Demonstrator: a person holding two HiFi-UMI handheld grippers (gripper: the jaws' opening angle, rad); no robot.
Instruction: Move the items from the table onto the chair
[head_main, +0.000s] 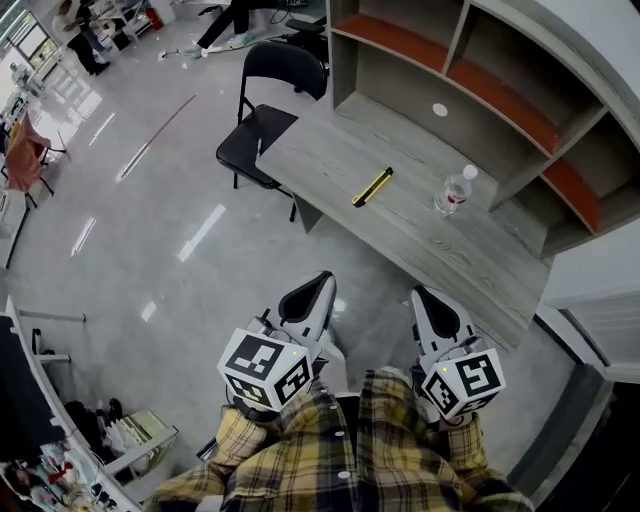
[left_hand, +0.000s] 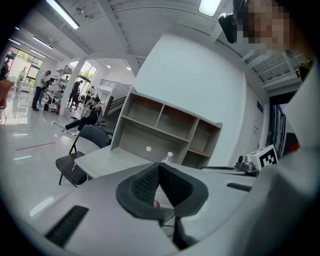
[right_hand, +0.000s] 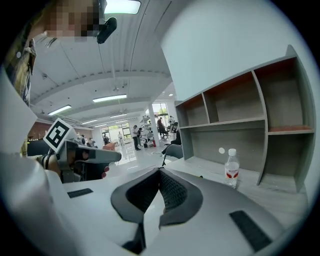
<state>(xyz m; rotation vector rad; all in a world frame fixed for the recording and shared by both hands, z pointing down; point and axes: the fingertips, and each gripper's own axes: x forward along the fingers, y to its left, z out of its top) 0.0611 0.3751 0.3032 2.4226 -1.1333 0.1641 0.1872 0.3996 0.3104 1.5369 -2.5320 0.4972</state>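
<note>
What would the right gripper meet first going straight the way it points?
Probably the grey wood-grain table, near its front edge: the shut, empty right gripper points across it. The clear plastic water bottle stands right of that line; depth unclear.

Ahead of me, the grey wood-grain table carries two items, well apart. A slim yellow-and-black tool, possibly a utility knife, lies flat near the middle, at a diagonal to the table's edges. A clear plastic water bottle with a white cap and red label stands upright nearer the back edge. The black folding chair stands at the table's far end, with the table's corner over part of its seat.
</note>
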